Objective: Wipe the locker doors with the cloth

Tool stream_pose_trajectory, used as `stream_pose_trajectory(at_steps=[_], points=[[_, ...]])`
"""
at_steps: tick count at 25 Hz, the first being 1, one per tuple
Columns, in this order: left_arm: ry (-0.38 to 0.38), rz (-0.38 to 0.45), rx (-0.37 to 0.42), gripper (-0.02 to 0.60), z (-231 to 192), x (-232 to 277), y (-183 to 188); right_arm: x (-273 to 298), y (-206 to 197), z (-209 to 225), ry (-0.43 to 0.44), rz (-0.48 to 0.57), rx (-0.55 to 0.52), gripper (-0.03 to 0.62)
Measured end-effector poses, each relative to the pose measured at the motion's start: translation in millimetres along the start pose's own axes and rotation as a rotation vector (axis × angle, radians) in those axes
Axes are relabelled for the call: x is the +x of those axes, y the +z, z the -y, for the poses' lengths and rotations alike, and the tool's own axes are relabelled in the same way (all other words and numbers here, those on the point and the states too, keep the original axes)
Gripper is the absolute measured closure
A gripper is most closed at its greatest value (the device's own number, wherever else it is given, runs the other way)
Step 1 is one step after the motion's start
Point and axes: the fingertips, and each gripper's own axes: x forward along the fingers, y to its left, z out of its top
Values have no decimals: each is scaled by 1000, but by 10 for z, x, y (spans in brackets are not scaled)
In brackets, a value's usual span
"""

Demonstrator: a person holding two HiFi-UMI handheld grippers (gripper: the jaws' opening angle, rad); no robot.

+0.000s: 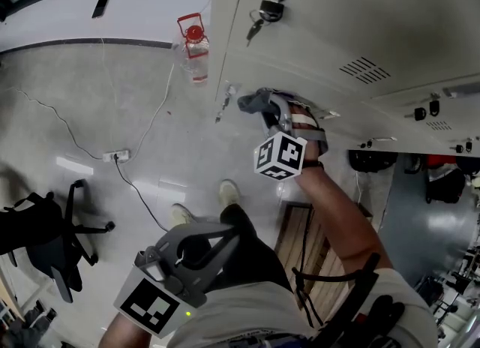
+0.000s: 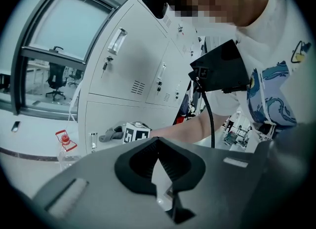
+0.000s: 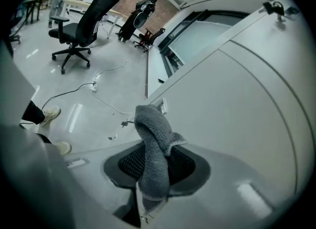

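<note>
Tongs on the right (image 3: 155,166): clamped tight on the grey cloth (image 3: 150,124), loose end pushed up to the locker door (image 3: 237,104), apparently for wiping. Tongs on the left (image 2: 159,149): closed, empty, kept well clear of that door.

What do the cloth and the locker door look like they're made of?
Cloth: soft grey fabric, likely microfibre or terry. Its surface is nubbly and matte, with a stitched edge.
Locker door: probably painted sheet metal, pale grey with a smooth, faintly glossy finish. The vent slots seen in the head view look punched into a thin panel.
</note>
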Motion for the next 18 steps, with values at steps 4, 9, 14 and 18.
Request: stream_pose_trajectory(at_steps=[4,9,14,18], points=[[5,-5,-13,578,-30,43,-34,255,-116,-264,40,-20,3,484],[20,-4,-17,578,-118,60,-52,519,-239,-537,89,-54,10,484],[46,-6,-41,578,-205,69,-97,816,-305,-797,141,-64,-14,484],[42,-7,-47,578,-228,95,-108,997,-434,-1032,187,-85,-21,484]])
